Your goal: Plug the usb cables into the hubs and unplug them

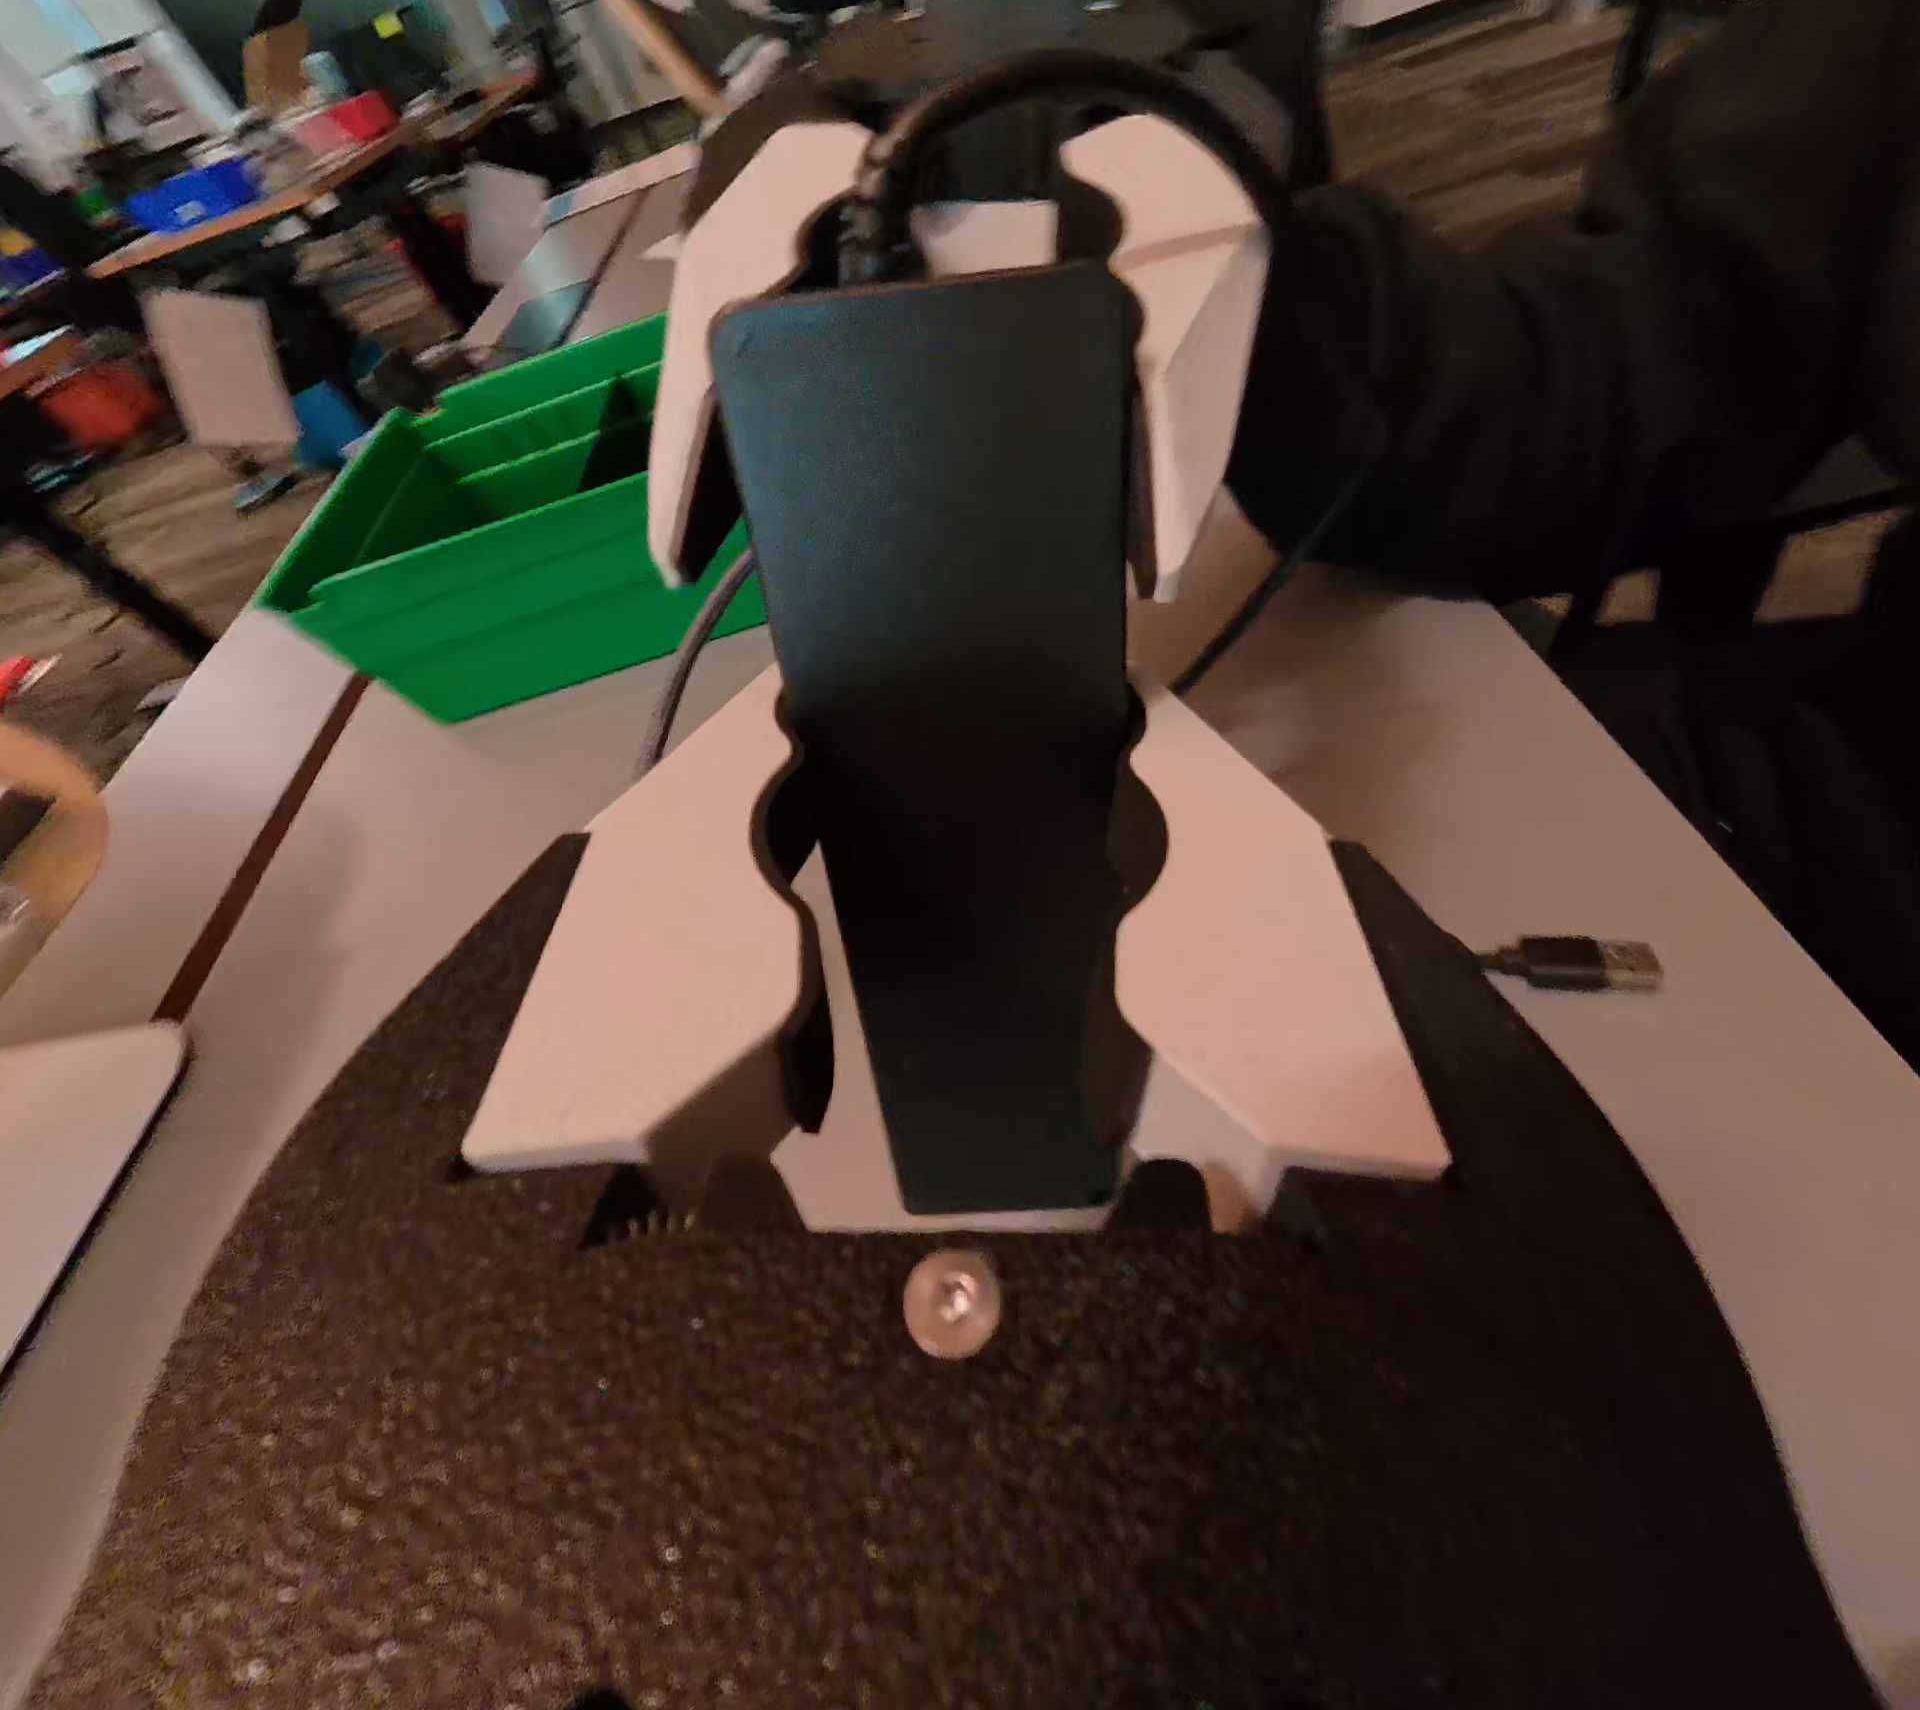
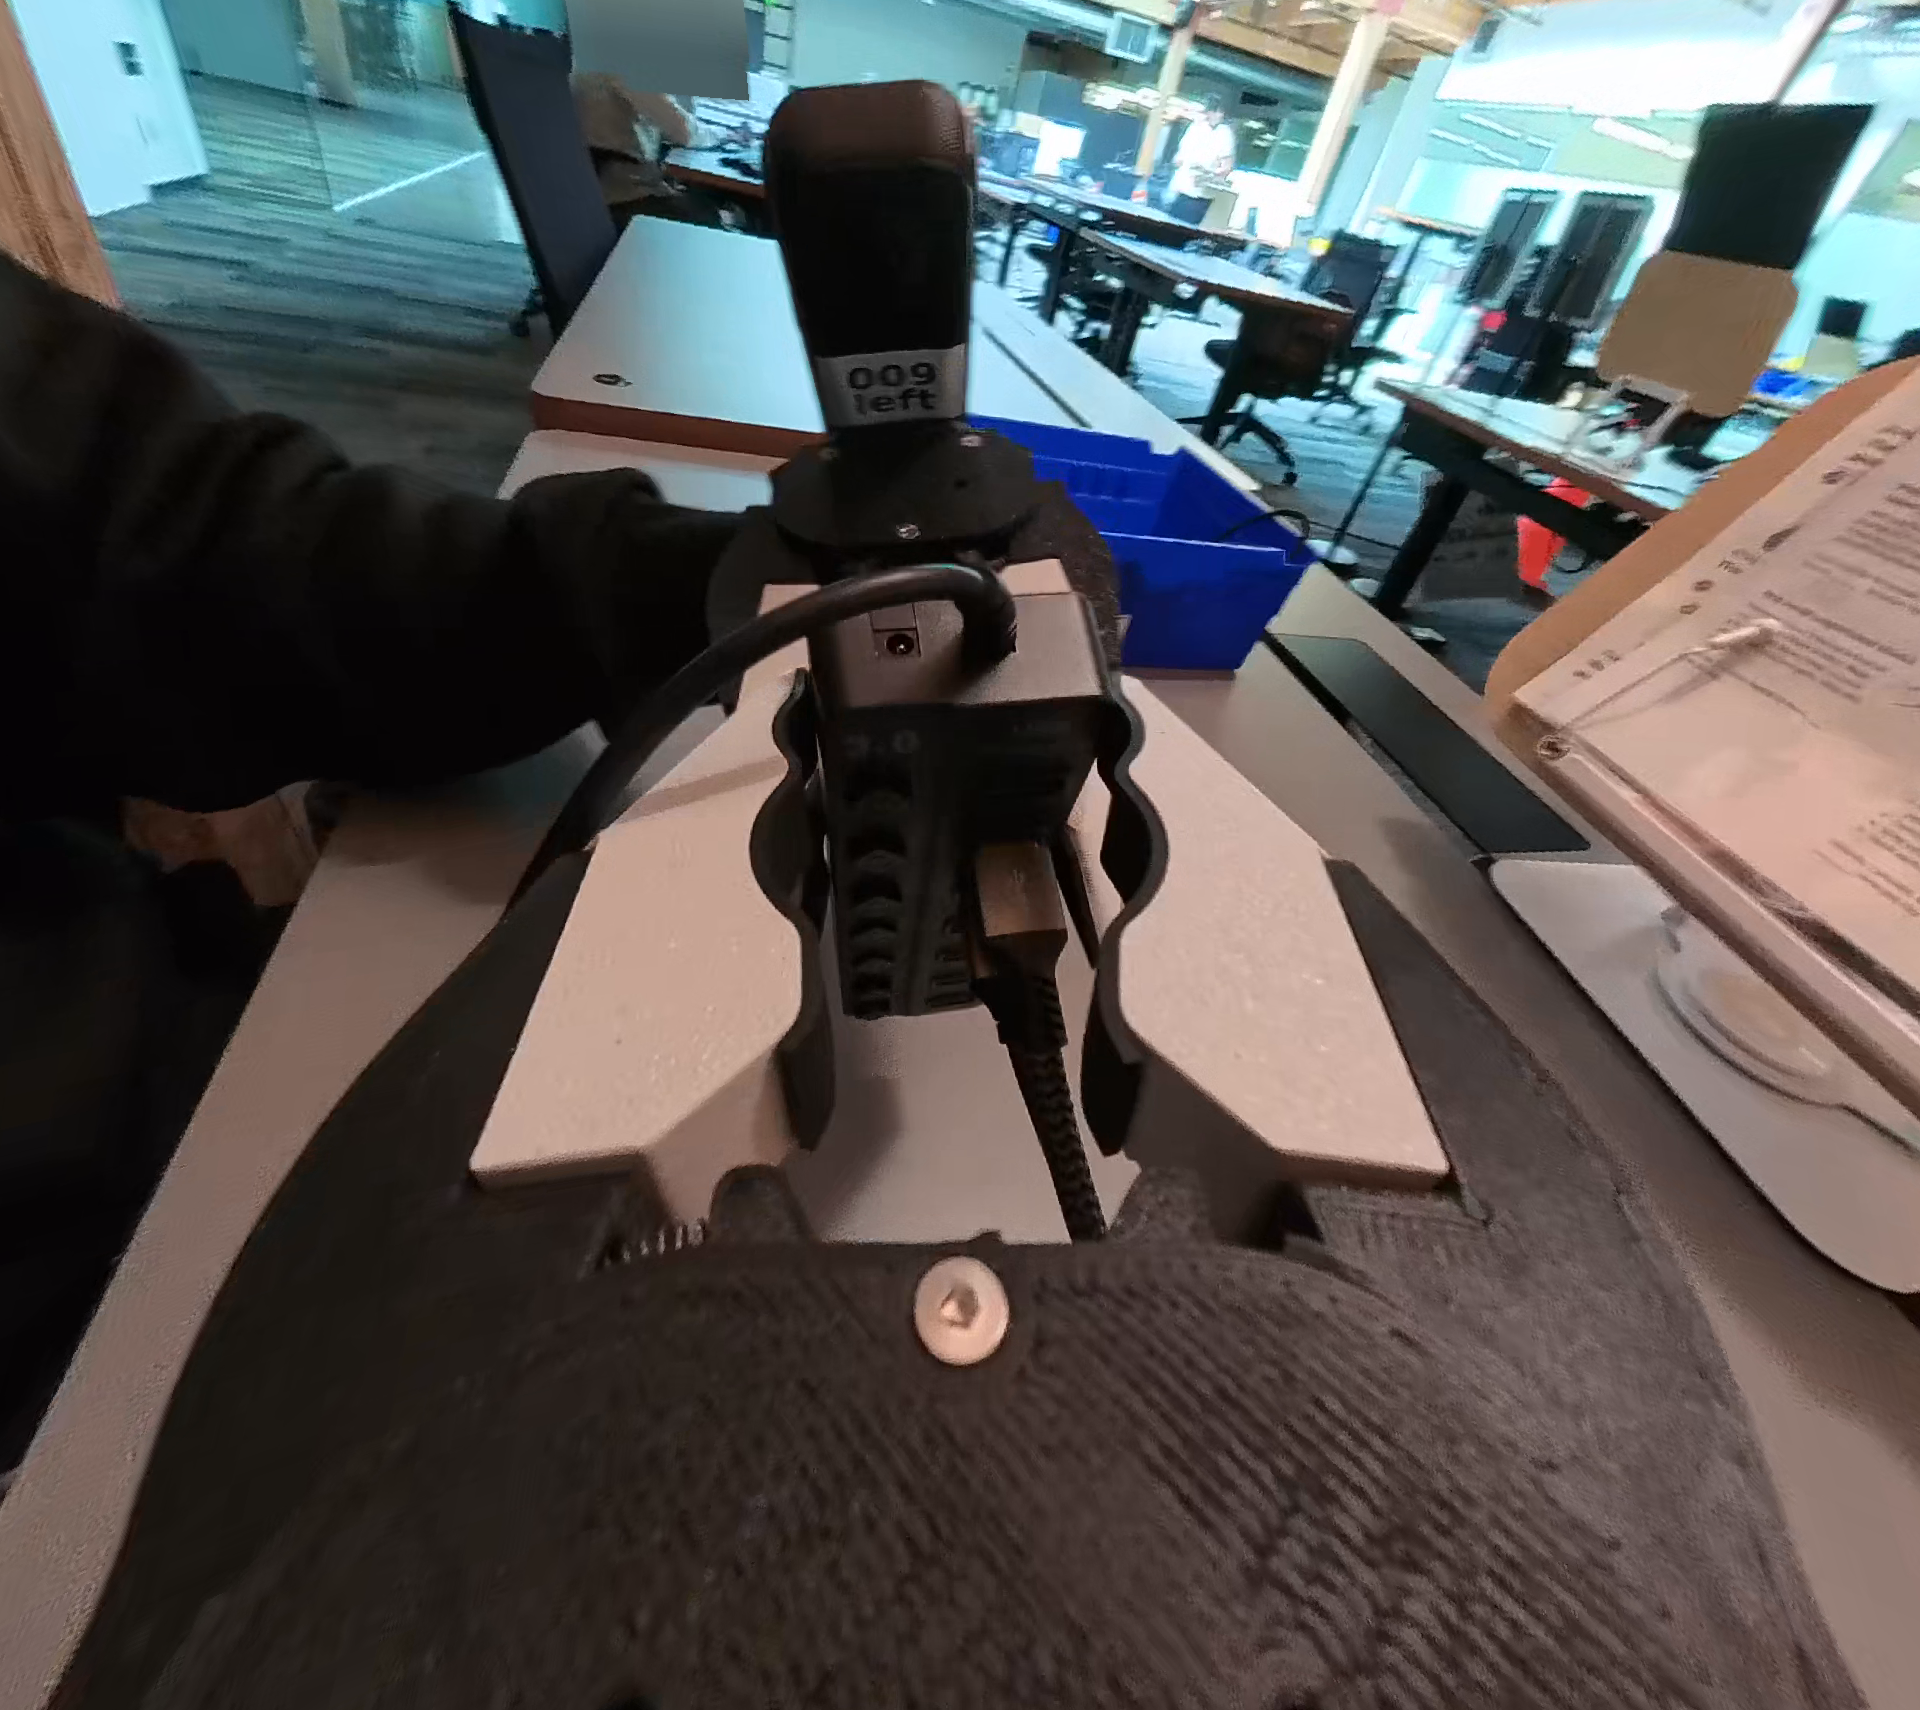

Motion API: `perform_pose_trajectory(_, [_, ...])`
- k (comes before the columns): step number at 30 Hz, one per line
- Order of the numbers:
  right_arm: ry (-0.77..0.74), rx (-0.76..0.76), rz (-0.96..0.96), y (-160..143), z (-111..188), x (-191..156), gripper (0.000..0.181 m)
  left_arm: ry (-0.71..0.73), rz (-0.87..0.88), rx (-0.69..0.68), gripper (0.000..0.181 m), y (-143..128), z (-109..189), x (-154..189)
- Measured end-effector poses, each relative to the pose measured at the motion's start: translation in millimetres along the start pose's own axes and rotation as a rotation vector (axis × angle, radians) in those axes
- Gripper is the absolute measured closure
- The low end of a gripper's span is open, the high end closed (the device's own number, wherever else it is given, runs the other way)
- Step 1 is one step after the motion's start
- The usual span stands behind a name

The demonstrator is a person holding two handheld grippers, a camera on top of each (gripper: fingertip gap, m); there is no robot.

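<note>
Your left gripper (image 1: 951, 787) has its jaws clamped on the black hub (image 1: 925, 652), whose plain flat back faces that camera and hides every port from it. Beyond the hub's far end your right gripper (image 1: 961, 226) faces you, its white fingers (image 1: 1174, 226) on either side of that end; the picture there is blurred.

From the right wrist view, your right gripper (image 2: 956, 839) has its jaws closed against the hub (image 2: 935, 787) from both sides. The port rows down the hub's face are dark and hard to count. 1 braided cable (image 2: 1049, 1068) is plugged into the right-hand row, and its length runs back under the camera out of sight. A smooth black cord (image 2: 727, 652) leaves the hub's far end and curves left.

On the white table (image 1: 1558, 777), at the right, 1 loose USB plug (image 1: 1590, 964) lies apart from the hub, its cable hidden behind the gripper body. The green bin (image 1: 499, 580) is far left, partly hidden.
</note>
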State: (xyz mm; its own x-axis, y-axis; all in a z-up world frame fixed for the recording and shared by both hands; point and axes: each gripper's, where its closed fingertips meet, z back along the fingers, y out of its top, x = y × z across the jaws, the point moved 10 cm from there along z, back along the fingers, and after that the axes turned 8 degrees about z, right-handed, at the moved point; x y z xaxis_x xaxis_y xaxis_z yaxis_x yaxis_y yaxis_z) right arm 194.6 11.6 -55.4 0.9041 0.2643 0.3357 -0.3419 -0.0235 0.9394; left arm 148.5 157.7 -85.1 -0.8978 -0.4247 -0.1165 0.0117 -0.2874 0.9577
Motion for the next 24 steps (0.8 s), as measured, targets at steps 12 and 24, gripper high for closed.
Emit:
perform_pose_trajectory(12, [0.007, 0.05, -0.066, 7, -6, -3, 0.128, 0.035, 0.127, -0.076, 0.105, -15, -24, 12])
perform_pose_trajectory(24, [-0.013, -0.088, -0.059, -6, -8, 2, 0.127, 0.057, 0.159, -0.082, 0.115, -37, -35, 0])
